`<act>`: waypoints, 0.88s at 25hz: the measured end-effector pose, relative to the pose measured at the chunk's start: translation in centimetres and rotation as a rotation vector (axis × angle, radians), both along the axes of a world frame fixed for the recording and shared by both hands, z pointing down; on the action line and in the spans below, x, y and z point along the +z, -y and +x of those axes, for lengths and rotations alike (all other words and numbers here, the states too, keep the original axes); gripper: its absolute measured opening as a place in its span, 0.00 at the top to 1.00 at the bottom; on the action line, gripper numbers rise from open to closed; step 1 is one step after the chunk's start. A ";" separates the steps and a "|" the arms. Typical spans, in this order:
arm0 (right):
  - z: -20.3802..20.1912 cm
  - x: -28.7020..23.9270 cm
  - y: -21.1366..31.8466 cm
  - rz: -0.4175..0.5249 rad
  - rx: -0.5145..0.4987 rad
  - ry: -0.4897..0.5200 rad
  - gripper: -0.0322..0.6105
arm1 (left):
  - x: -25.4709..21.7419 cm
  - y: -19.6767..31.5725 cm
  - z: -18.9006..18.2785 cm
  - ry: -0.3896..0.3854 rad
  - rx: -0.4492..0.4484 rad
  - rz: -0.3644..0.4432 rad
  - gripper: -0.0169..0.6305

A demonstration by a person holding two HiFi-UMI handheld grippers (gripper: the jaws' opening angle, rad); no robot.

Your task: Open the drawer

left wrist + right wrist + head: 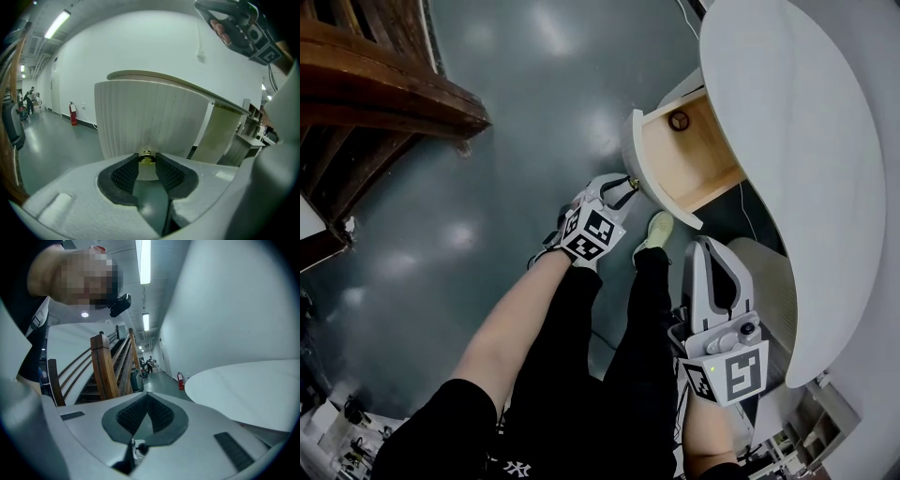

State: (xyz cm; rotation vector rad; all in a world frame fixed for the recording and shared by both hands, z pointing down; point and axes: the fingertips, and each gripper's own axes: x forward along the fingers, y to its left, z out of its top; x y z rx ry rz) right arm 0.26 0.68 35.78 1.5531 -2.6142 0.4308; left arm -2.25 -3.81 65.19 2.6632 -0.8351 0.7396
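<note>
The white desk (797, 141) has its curved drawer (635, 150) pulled out, and the pale wood inside shows. In the left gripper view the ribbed drawer front (150, 122) fills the middle. Its small brass knob (146, 158) sits between the black pads, and my left gripper (147, 161) is shut on it. From the head view the left gripper (627, 184) reaches the drawer front from the lower left. My right gripper (708, 248) hangs beside the desk, below the drawer, with its jaws together and nothing in them. It is also seen in the right gripper view (147, 397).
A small dark ring-shaped thing (678, 120) lies in the drawer. A wooden staircase (375, 84) stands at the left across the grey floor. My legs and a pale shoe (658, 228) are just below the drawer. A ribbed white panel (773, 281) stands under the desk top.
</note>
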 end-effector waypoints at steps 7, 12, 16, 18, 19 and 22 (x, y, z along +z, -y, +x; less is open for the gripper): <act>0.4 -3.4 -0.1 0.019 0.004 0.002 0.93 | -5.2 -1.7 -1.3 -0.052 -0.040 -0.036 0.81; 0.9 -6.4 -0.2 0.038 0.012 -0.006 0.93 | -12.4 -2.9 -1.9 -0.103 -0.057 -0.023 0.87; 1.3 -8.9 -0.3 0.053 0.009 -0.012 0.93 | -18.3 -3.3 -2.0 -0.127 -0.066 0.020 0.88; 1.4 -10.1 -0.4 0.062 0.007 -0.017 0.93 | -21.3 -3.4 -2.0 -0.138 -0.074 0.043 0.88; 1.4 -10.7 -0.4 0.066 0.005 -0.018 0.93 | -22.8 -3.4 -2.0 -0.144 -0.080 0.055 0.89; 1.5 -12.5 -0.4 0.073 0.006 -0.016 0.93 | -27.2 -3.2 -1.8 -0.166 -0.096 0.089 0.93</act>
